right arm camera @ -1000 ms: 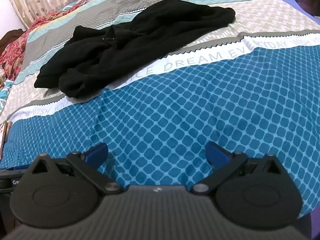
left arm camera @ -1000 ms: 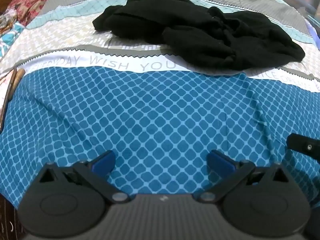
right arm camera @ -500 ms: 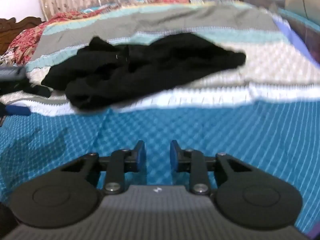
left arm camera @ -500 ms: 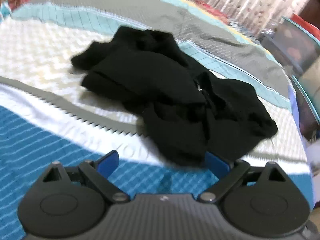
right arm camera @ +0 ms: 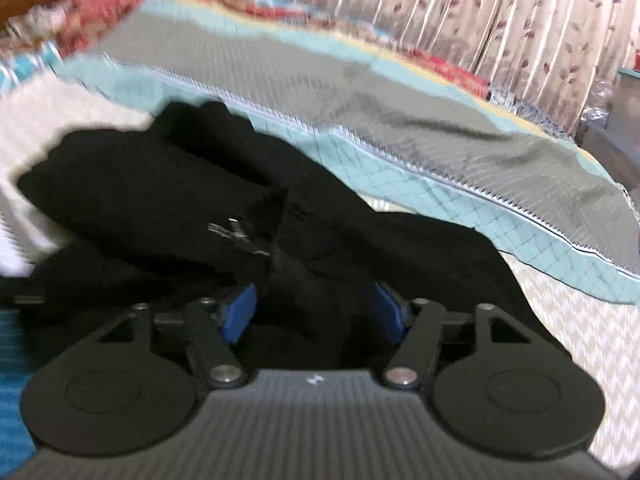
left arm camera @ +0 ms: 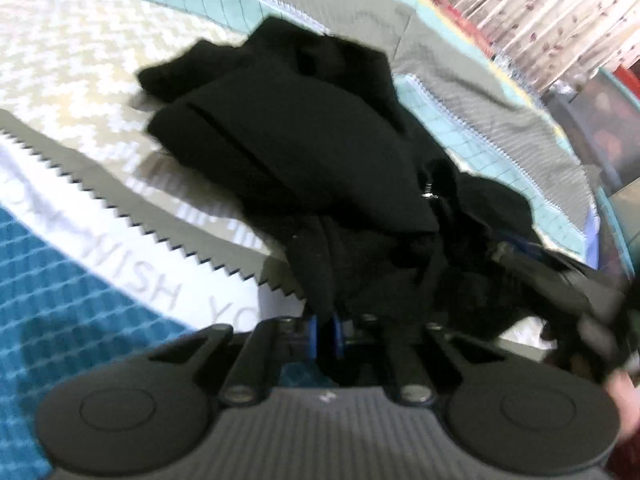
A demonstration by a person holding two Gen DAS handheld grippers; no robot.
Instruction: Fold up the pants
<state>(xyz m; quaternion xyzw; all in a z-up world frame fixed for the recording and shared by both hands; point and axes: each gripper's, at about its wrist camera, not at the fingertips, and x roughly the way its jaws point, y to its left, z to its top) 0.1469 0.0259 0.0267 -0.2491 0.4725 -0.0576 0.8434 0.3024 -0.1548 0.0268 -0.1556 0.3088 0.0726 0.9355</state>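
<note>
Left hand-held gripper (left arm camera: pixel 325 330): clenched on black pants (left arm camera: pixel 304 152) | right hand-held gripper (right arm camera: pixel 316 312): spread apart, straddling pants (right arm camera: pixel 168 200) | bed (right arm camera: pixel 400 112): pants crumpled

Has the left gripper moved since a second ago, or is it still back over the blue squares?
Yes. The left gripper has gone forward past the WISH YOU lettering to the near edge of the black pants, and its blue pads now stand almost together.
</note>
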